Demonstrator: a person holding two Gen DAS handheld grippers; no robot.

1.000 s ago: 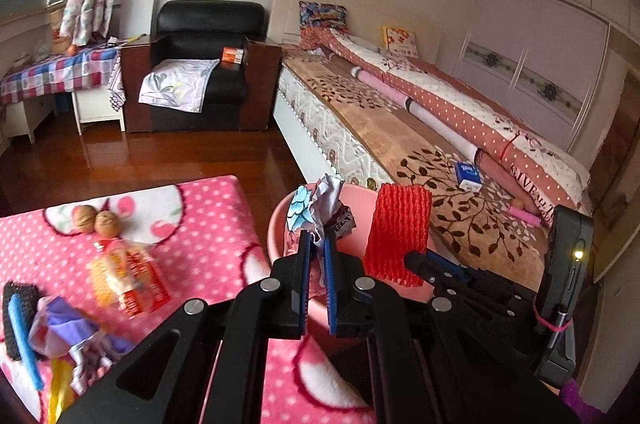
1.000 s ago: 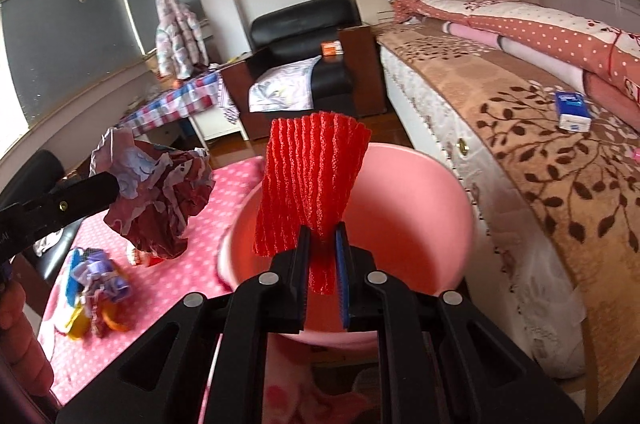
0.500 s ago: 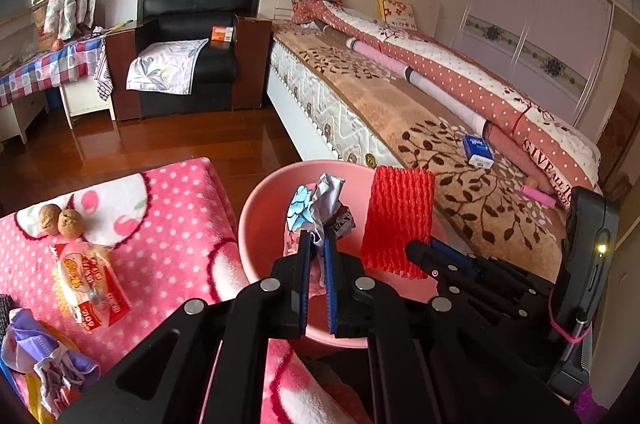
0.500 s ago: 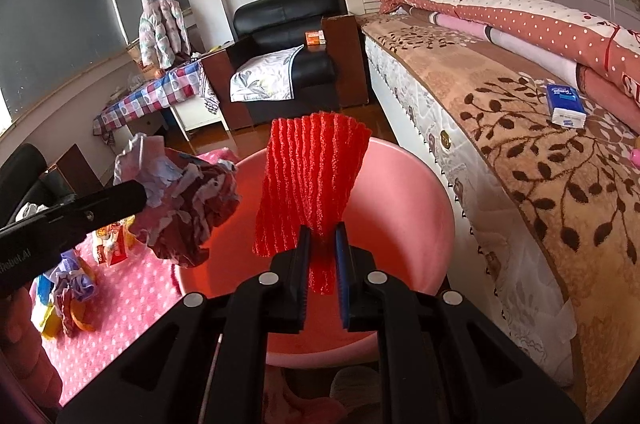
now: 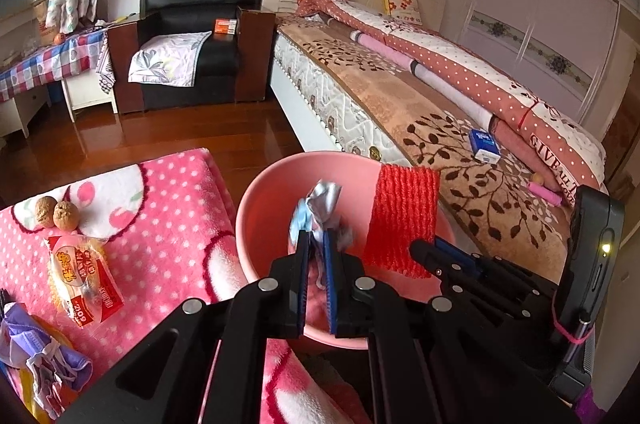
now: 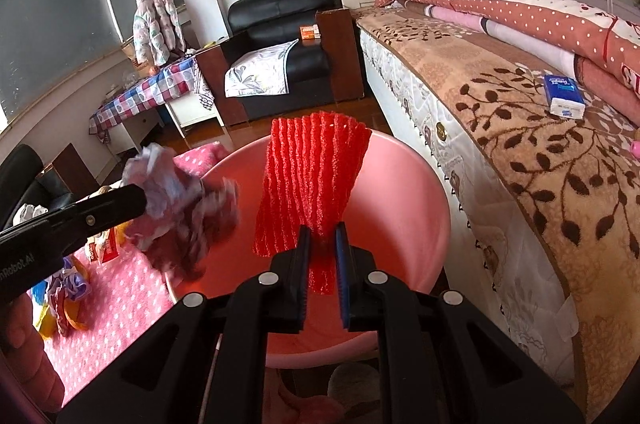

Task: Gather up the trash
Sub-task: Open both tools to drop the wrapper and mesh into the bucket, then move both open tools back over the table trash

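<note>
A pink basin [image 5: 272,180] [image 6: 424,192] stands below both grippers, between the pink blanket and the bed. My left gripper [image 5: 317,244] [image 6: 136,200] hangs over the basin's left half. Its jaws are opening, and the crumpled printed wrapper [image 5: 320,200] [image 6: 180,208] between them looks blurred, sagging down from the tips. My right gripper [image 6: 322,236] [image 5: 420,248] is shut on the lower end of a red foam net sleeve [image 6: 316,168] [image 5: 404,212], which stands upright over the basin's right half.
On the pink dotted blanket [image 5: 168,224] to the left lie two walnuts [image 5: 54,212], a packaged bun [image 5: 80,272] and purple wrappers [image 5: 32,340]. A bed [image 5: 400,104] with a blue tissue pack [image 5: 484,146] runs along the right. A black armchair [image 5: 200,36] stands behind.
Both grippers moved forward and lower, ending over the basin. The wrapper, sharp before, now blurs and droops from the left jaws. The red net stays gripped.
</note>
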